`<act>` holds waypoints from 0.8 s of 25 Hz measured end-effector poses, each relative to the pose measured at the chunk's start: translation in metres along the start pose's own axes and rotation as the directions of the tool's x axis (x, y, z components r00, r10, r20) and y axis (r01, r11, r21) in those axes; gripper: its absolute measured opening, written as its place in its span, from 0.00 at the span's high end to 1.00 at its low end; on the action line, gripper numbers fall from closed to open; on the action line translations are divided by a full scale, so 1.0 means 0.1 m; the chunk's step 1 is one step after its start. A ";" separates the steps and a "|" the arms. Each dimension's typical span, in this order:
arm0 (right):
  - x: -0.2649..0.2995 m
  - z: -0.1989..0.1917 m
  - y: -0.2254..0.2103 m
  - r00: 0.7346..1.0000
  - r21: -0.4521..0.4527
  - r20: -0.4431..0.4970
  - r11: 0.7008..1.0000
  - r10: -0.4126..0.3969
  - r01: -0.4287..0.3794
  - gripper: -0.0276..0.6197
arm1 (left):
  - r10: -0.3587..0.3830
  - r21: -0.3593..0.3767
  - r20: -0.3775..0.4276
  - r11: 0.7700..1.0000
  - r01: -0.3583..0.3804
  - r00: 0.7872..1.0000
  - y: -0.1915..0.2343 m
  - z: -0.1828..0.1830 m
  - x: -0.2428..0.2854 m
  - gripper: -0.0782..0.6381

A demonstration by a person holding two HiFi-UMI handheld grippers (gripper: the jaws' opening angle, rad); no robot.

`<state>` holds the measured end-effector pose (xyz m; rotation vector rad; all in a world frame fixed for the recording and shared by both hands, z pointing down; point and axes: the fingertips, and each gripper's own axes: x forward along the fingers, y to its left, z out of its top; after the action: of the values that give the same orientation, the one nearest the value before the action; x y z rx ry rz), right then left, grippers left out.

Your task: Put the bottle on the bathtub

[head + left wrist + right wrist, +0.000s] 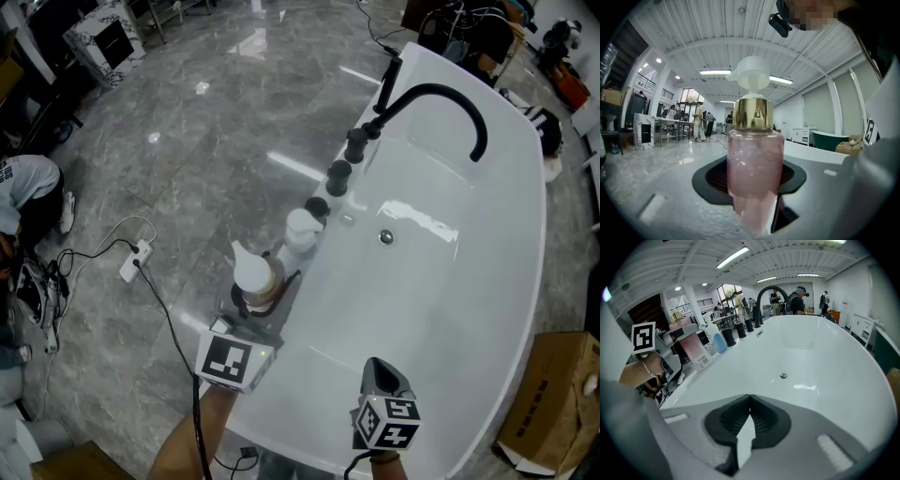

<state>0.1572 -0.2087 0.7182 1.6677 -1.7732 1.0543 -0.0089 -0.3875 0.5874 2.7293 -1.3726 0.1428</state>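
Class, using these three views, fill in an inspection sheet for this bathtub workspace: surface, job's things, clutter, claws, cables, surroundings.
Surface: white bathtub, basin bare; a black faucet arches over it.
Job's things: pink pump bottle, upright at the faucet-side rim; whether it rests there cannot be told.
Clutter: white pump bottle and black knobs along that rim.
Claws: left claw shut on the pink pump bottle; right claw shut, empty, above the basin.
Cables: white power strip on the floor; a black cable runs from it toward the left claw.
Surroundings: grey marble floor; cardboard box beside the tub; people far off.
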 end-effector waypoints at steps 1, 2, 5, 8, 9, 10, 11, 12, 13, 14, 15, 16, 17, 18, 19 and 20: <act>-0.01 0.00 -0.01 1.000 0.000 0.000 1.000 0.000 0.000 0.95 | 0.000 0.003 0.004 1.000 0.000 1.000 -0.01 0.01 0.00 0.58; -0.01 -0.01 -0.01 1.000 0.000 0.001 1.000 -0.001 0.001 0.95 | 0.001 0.005 0.006 1.000 -0.001 1.000 -0.02 0.02 0.00 0.58; -0.04 -0.02 -0.03 1.000 0.004 0.001 1.000 -0.002 0.002 0.95 | 0.009 0.009 0.016 1.000 -0.010 1.000 -0.02 0.03 -0.01 0.58; -0.07 -0.04 -0.04 1.000 0.007 0.002 1.000 -0.001 0.001 0.95 | 0.017 0.014 0.010 1.000 -0.018 1.000 0.00 -0.01 -0.02 0.58; -0.08 -0.04 -0.04 1.000 0.007 0.002 1.000 -0.002 0.002 0.95 | 0.020 0.013 0.006 1.000 -0.020 1.000 -0.01 -0.01 -0.02 0.58; -0.09 -0.04 -0.04 1.000 0.006 0.002 1.000 -0.002 0.002 0.95 | 0.023 0.013 0.004 1.000 -0.023 1.000 0.00 -0.01 -0.03 0.58; -0.11 -0.03 -0.04 1.000 0.006 0.003 1.000 -0.003 0.003 0.95 | 0.027 0.014 0.003 1.000 -0.027 1.000 0.00 0.00 -0.03 0.58; -0.13 -0.02 -0.04 1.000 0.005 0.004 1.000 -0.004 0.004 0.95 | 0.029 0.014 0.002 0.999 -0.029 1.000 0.00 0.00 -0.04 0.58; -0.15 -0.01 -0.05 1.000 0.004 0.006 1.000 -0.004 0.004 0.95 | 0.030 0.013 -0.002 0.999 -0.030 1.000 -0.01 0.01 -0.05 0.58; -0.16 0.00 -0.05 1.000 0.003 0.008 1.000 -0.005 0.005 0.95 | 0.030 0.010 -0.009 0.999 -0.030 0.999 -0.02 0.00 -0.06 0.56; -0.17 0.01 -0.05 1.000 0.002 0.009 1.000 -0.005 0.005 0.95 | 0.030 0.007 -0.021 1.000 -0.030 0.999 -0.03 -0.01 -0.08 0.55; -0.19 0.02 -0.04 1.000 0.002 0.012 1.000 -0.004 0.004 0.95 | 0.030 0.003 -0.035 1.000 -0.030 0.999 -0.04 -0.03 -0.10 0.53; -0.20 0.03 -0.02 1.000 0.002 0.016 1.000 -0.002 0.002 0.95 | 0.030 -0.003 -0.047 1.000 -0.030 0.998 -0.04 -0.04 -0.13 0.52; -0.21 0.03 0.00 1.000 0.000 0.020 1.000 0.001 -0.001 0.95 | 0.028 -0.008 -0.059 1.000 -0.029 0.998 -0.04 -0.05 -0.16 0.51; -0.22 0.04 0.03 1.000 -0.003 0.024 1.000 0.005 -0.005 0.95 | 0.024 -0.010 -0.072 1.000 -0.024 0.997 -0.05 -0.05 -0.19 0.51; -0.24 0.04 0.07 1.000 -0.007 0.029 1.000 0.010 -0.010 0.95 | 0.020 -0.009 -0.084 1.000 -0.021 0.996 -0.05 -0.05 -0.23 0.50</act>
<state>0.1544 -0.1976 0.6953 1.6794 -1.8030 1.0326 -0.0186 -0.3661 0.5895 2.6690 -1.3752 0.2490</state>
